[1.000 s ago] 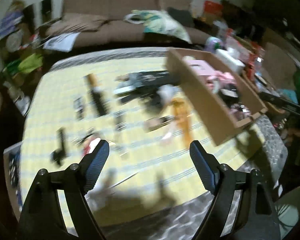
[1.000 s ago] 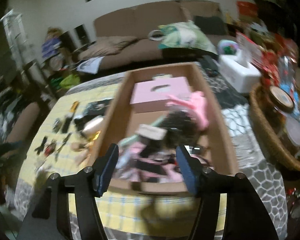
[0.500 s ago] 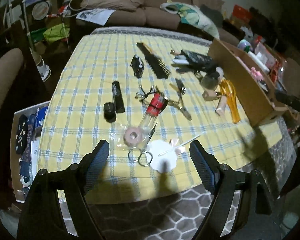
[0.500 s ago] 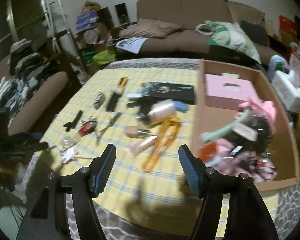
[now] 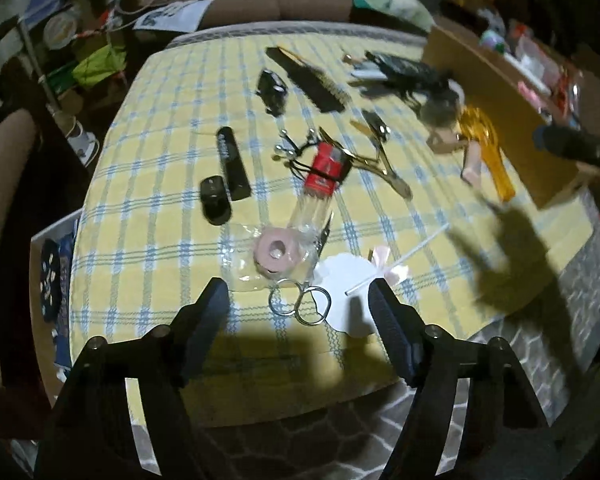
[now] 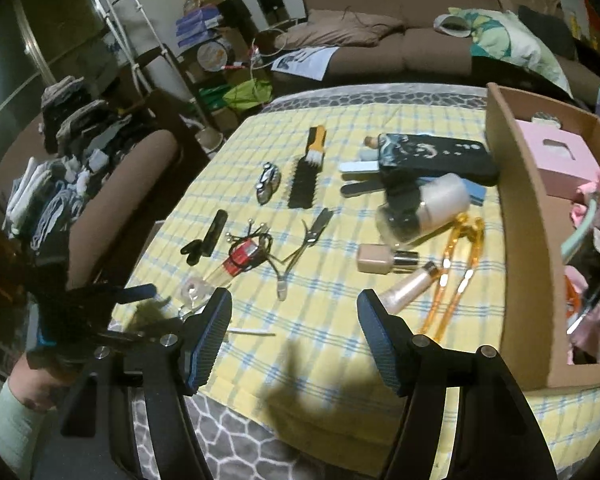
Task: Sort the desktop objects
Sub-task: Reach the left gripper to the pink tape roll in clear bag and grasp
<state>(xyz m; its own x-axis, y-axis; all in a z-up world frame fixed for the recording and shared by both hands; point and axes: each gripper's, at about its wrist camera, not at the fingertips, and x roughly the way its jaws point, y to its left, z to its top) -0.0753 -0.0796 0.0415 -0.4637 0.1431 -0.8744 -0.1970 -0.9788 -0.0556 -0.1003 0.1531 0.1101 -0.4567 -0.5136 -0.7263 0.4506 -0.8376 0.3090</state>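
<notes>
Small items lie scattered on a yellow checked cloth [image 5: 160, 184]. My left gripper [image 5: 298, 312] is open and empty, just above small scissors [image 5: 300, 304], near a pink tape roll [image 5: 278, 252] and a red-labelled clear tube [image 5: 324, 172]. My right gripper [image 6: 294, 328] is open and empty over the cloth's near edge, short of the nippers [image 6: 300, 248], a beige bottle [image 6: 380, 258], a cosmetic tube [image 6: 410, 286] and orange tongs [image 6: 460, 256]. The black brush [image 6: 306, 178] lies further back. The left gripper also shows at the left of the right wrist view [image 6: 80, 312].
An open cardboard box [image 6: 512, 216] with a pink box [image 6: 560, 160] and pink items stands at the table's right. A brown sofa [image 6: 400, 20] is behind the table. A chair with stacked clothes [image 6: 72, 168] stands at the left. A black lipstick tube [image 5: 232, 160] lies on the cloth's left.
Both grippers have swung left, away from the cardboard box, and now face the scattered items. The left gripper has come lower and closer to the scissors and tape roll. Both stay open.
</notes>
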